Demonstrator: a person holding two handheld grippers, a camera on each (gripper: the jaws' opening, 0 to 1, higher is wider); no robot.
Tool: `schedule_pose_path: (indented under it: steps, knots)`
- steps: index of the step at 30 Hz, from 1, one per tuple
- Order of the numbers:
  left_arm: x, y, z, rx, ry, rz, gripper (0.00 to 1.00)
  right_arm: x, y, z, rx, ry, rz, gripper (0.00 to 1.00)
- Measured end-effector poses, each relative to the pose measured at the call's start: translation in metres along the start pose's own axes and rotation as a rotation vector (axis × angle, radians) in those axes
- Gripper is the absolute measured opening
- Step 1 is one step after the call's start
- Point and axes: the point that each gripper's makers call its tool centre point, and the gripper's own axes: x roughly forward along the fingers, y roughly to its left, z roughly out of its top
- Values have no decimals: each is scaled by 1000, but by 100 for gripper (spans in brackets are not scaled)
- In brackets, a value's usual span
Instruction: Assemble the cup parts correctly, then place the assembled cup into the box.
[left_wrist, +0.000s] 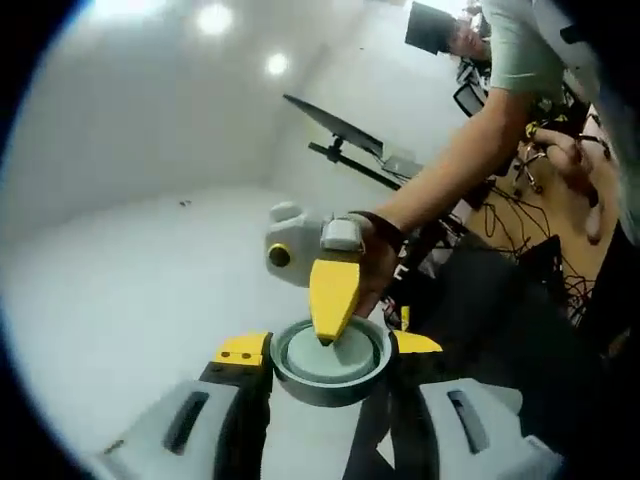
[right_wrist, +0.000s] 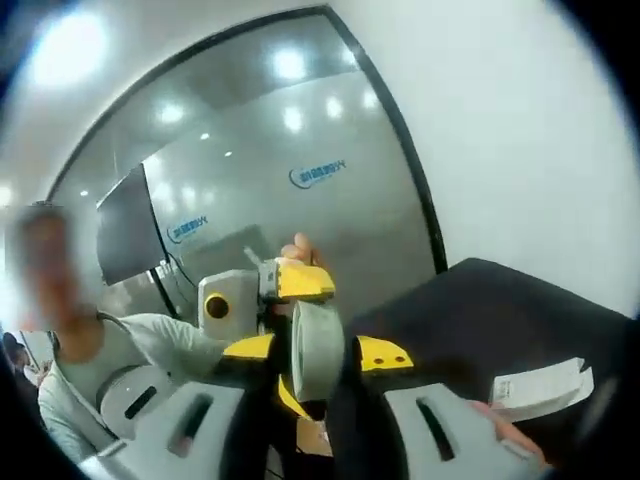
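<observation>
Both grippers hold one grey round cup part. In the left gripper view the cup part (left_wrist: 331, 362) is a dark grey ring around a paler disc, and my left gripper (left_wrist: 328, 348) is shut on its sides. My right gripper (left_wrist: 334, 298) comes in from above right, held by a hand, with one yellow finger lying on the disc. In the right gripper view the same cup part (right_wrist: 316, 345) shows edge-on, clamped across its flat faces by my right gripper (right_wrist: 317, 352). The left gripper (right_wrist: 262, 296) is behind it, yellow fingertips above and below.
A black table top (right_wrist: 500, 300) lies to the right with a white paper label (right_wrist: 540, 385) and a fingertip (right_wrist: 508, 424) near it. A person's arm (left_wrist: 470, 150) reaches in. Cables and a stand (left_wrist: 360, 165) clutter the far side. Behind is a glass wall (right_wrist: 300, 150).
</observation>
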Motion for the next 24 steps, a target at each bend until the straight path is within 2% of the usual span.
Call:
schedule_pose_path:
  steps: [2,3,7,10,13,14,16,17,19,20,21,22,24]
  knots:
    - [0,-1,0,-1,0,-2,41,-2,-3,2,6,-10,-10,16]
    - [1,-1,0,-5,1,-2,40,-2,-3,4,13,-20,-5,14]
    - [1,0,-1,3,5,-5,40,-2,-4,4,29,-21,2,14]
    - [3,2,-6,8,19,0,41,-1,-8,6,7,-20,-22,13]
    - [2,4,-11,-40,19,-2,41,-1,-12,7,1,-26,-46,13]
    - [2,3,-10,-146,-9,-9,41,-1,-14,7,-19,-29,-62,13]
    - [-3,9,-7,-254,-58,-11,44,-5,-15,8,-31,-43,-73,13]
    - [-6,17,-11,-295,-65,4,46,-7,-16,13,-44,-77,-80,13]
    - [-11,19,-19,-403,-57,-25,48,-15,-17,22,-73,-135,-104,13]
    - [-12,24,-24,-470,-61,-20,52,-19,-17,23,-88,-146,-113,13]
    - [-14,23,-26,-546,-66,-49,56,-23,-16,23,-85,-146,-116,13]
    - [-15,24,-30,-648,-71,-73,61,-26,-18,27,-119,-172,-149,13]
    - [-18,29,-32,-782,-105,-94,64,-30,-16,30,-167,-202,-167,13]
